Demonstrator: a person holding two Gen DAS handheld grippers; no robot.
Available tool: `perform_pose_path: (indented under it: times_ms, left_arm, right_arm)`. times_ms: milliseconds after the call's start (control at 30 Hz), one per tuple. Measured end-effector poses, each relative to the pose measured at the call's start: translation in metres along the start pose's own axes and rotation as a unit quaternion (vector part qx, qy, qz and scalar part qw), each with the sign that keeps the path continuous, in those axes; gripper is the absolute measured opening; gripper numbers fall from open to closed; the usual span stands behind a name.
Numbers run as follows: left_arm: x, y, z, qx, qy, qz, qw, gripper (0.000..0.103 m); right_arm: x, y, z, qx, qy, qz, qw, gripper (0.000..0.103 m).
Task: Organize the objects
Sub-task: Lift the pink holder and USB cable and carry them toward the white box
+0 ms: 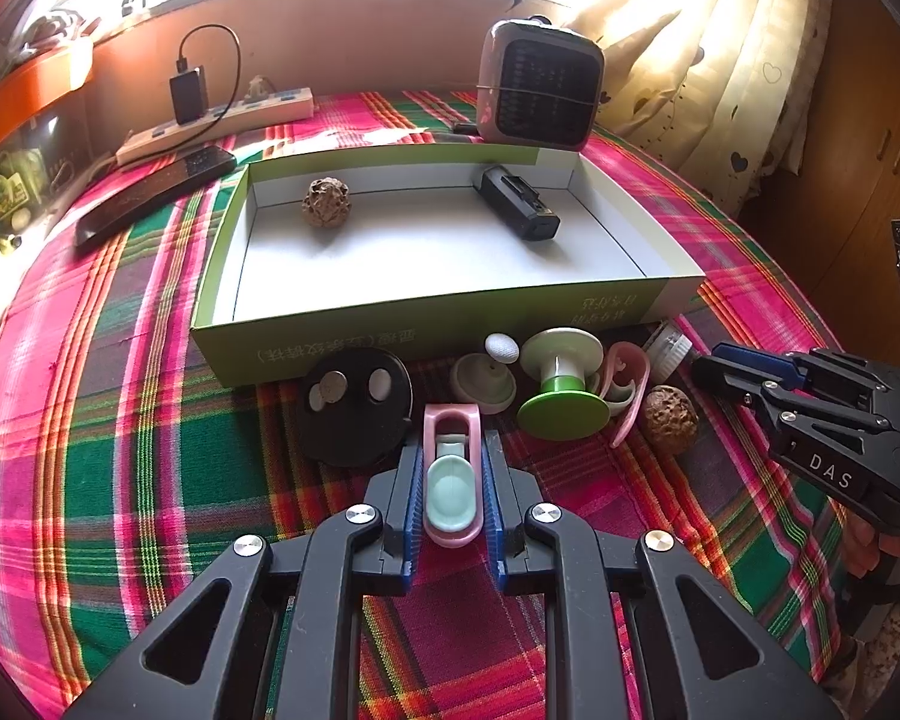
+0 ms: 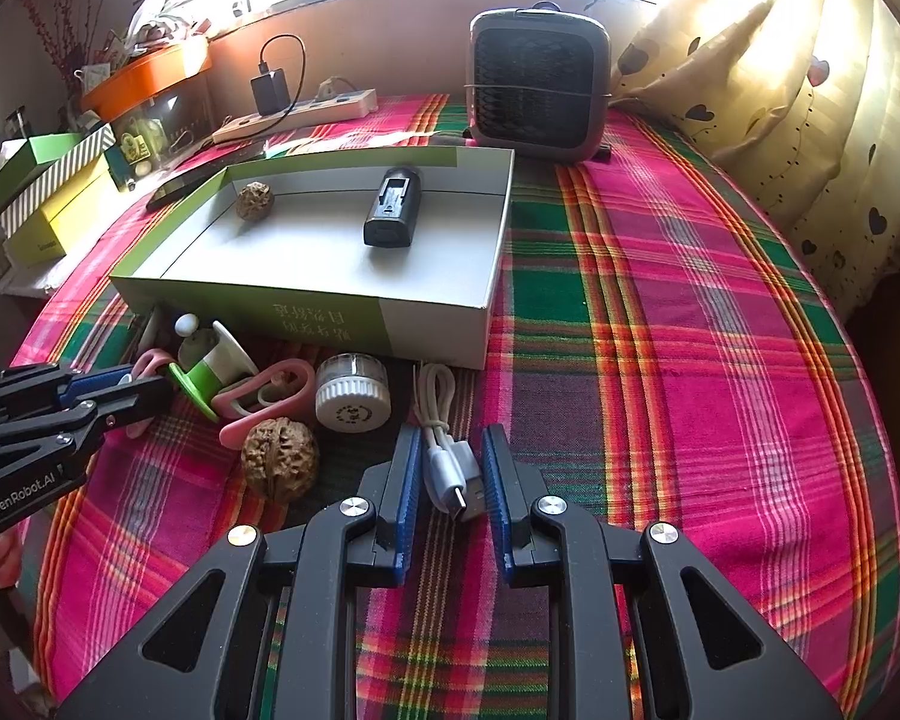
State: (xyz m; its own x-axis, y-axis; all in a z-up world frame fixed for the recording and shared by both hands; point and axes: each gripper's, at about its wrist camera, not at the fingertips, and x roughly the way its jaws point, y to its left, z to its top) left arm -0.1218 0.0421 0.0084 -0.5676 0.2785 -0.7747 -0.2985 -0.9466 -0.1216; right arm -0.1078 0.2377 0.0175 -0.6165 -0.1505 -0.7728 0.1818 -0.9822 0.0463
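Clip point(image 1: 452, 476), pink with a mint pad, sits pinched in the left gripper point(image 1: 452, 492), just near of the open box point(image 1: 390, 336); right gripper point(image 2: 452, 483) has narrow jaws clamped on the white cable point(image 2: 444, 450); best lift each straight up, clear the near wall, then release low inside beside the walnut point(image 1: 326, 202).

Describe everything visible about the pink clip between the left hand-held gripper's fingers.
The pink clip is an elongated loop of glossy pink plastic with a pale mint oval tab inside. It lies lengthwise along the left hand-held gripper, whose blue pads are shut on its two long sides. Its far end points toward the green box, just above the plaid cloth.
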Motion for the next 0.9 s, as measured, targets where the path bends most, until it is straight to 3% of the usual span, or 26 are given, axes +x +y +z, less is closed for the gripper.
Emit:
perform_pose_path:
  times_ms: [900]
  left_arm:
    - [-0.026, -0.004, 0.009, 0.009, -0.022, -0.004, 0.9997, 0.016]
  right_arm:
    - [-0.027, 0.002, 0.013, 0.010, -0.037, 0.002, 0.999, 0.022]
